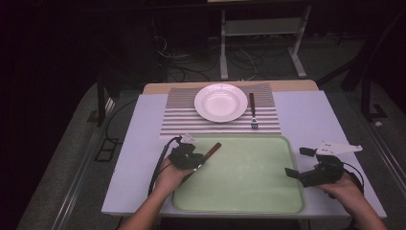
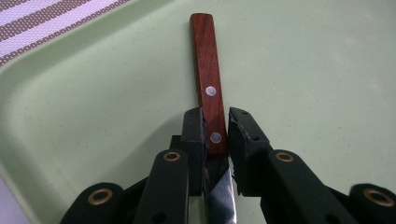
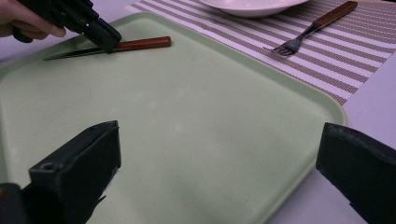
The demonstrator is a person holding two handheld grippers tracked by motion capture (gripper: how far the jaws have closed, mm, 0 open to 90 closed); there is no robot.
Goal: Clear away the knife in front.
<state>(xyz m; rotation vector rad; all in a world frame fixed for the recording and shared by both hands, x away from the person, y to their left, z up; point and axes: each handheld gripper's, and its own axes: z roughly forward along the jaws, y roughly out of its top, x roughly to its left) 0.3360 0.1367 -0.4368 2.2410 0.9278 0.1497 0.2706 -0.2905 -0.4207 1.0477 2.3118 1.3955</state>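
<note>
Left hand-held gripper (image 2: 216, 130): I pinch the knife (image 2: 208, 79) at its wooden handle, over the green tray (image 1: 249, 191).
Right hand-held gripper (image 1: 299, 163): jaws spread at the tray's right edge.
Fork (image 1: 252, 111): on striped placemat (image 1: 177, 110) beside plate (image 1: 220, 102).

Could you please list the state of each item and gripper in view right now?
Knife: held at the wooden handle, over the tray.
Left gripper: shut on the knife.
Right gripper: open, holding nothing.
Green tray: flat on the table.
White plate: upright on the striped placemat.
Fork: lying on the placemat beside the plate.
</note>
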